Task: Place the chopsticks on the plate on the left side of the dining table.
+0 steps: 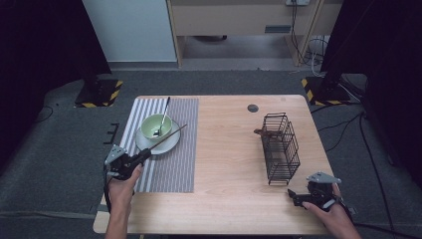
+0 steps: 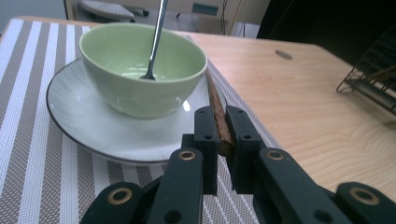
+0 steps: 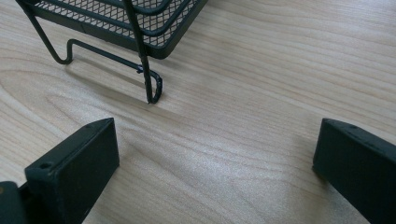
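Observation:
A pale green bowl (image 1: pixel 156 125) stands on a white plate (image 1: pixel 170 144) on the striped mat, with a metal spoon (image 1: pixel 163 117) leaning in it. My left gripper (image 1: pixel 145 153) is shut on the near end of a thin brown chopstick (image 1: pixel 167 137) that slants up to the right past the plate. In the left gripper view the chopstick (image 2: pixel 215 100) is pinched between the two jaws of the left gripper (image 2: pixel 223 135), and it lies beside the bowl (image 2: pixel 140 70) over the plate (image 2: pixel 88 128). My right gripper (image 1: pixel 292 197) rests open near the table's front right; in its own view that gripper (image 3: pixel 215 154) has bare wood between its jaws.
A black wire rack (image 1: pixel 280 147) stands at the right of the wooden table (image 1: pixel 229 149), with a brown item at its far end. Its foot (image 3: pixel 152 88) is just ahead of the right gripper. A grey striped placemat (image 1: pixel 176 164) covers the table's left. A round grommet (image 1: pixel 253 108) sits near the far edge.

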Tool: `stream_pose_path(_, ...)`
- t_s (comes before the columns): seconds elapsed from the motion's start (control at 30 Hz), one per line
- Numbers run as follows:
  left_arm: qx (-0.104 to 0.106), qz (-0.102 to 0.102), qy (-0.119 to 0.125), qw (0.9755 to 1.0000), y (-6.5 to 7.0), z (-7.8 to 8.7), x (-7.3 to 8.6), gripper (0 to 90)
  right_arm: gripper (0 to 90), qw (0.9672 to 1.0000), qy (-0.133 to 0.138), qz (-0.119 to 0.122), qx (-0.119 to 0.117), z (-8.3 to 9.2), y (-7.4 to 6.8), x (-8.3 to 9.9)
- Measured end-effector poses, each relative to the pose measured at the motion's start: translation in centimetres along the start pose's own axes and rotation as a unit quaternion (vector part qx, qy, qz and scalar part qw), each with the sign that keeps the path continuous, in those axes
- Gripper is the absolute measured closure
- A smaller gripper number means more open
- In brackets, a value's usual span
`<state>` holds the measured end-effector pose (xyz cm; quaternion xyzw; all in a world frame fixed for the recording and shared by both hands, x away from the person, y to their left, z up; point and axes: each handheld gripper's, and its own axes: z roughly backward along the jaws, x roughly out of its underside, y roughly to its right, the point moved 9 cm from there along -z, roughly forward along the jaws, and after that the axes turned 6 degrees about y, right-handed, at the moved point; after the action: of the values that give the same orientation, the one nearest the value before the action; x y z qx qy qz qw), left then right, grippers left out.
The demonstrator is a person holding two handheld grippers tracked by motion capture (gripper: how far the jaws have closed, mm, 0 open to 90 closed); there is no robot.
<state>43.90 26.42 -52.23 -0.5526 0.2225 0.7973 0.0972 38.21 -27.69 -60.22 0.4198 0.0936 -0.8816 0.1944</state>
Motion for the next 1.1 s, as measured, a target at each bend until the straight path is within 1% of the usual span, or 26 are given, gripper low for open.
stream_pose_path(0.13,0.000,-0.011,-0.016,0.9998,0.0,-0.2,0.6,83.5,0.4,1.0000,0.000,-0.001,0.000,0.0,0.0,0.0)
stream_pose_path(0.23,0.001,-0.007,-0.021,0.9998,-0.1,-0.2,0.9,83.5,0.4,1.0000,0.000,-0.001,-0.001,0.0,0.0,0.0)
stream_pose_path(0.37,0.000,-0.011,-0.038,0.9992,-0.2,-0.4,1.6,83.5,0.4,1.0000,0.000,-0.002,0.000,0.0,0.0,0.0)
stream_pose_path(0.53,0.001,-0.008,-0.051,0.9987,-0.2,-0.4,2.3,83.5,0.4,1.0000,-0.001,0.001,-0.002,0.1,-0.1,0.1)
stream_pose_path(0.73,0.003,0.000,-0.066,0.9978,-0.4,-0.5,3.0,83.4,0.4,1.0000,-0.001,0.002,-0.002,0.1,-0.1,0.1)
stream_pose_path(0.87,0.001,0.003,-0.078,0.9969,-0.7,-0.5,3.5,83.4,0.4,1.0000,-0.001,0.002,-0.002,0.1,-0.1,0.1)
stream_pose_path(0.93,0.000,0.008,-0.080,0.9967,-0.8,-0.6,3.7,83.4,0.4,1.0000,-0.001,0.002,-0.002,0.1,-0.1,0.1)
stream_pose_path(1.1,0.005,0.008,-0.091,0.9958,-0.8,-0.7,4.1,83.4,0.4,1.0000,-0.001,0.002,-0.002,0.1,-0.1,0.1)
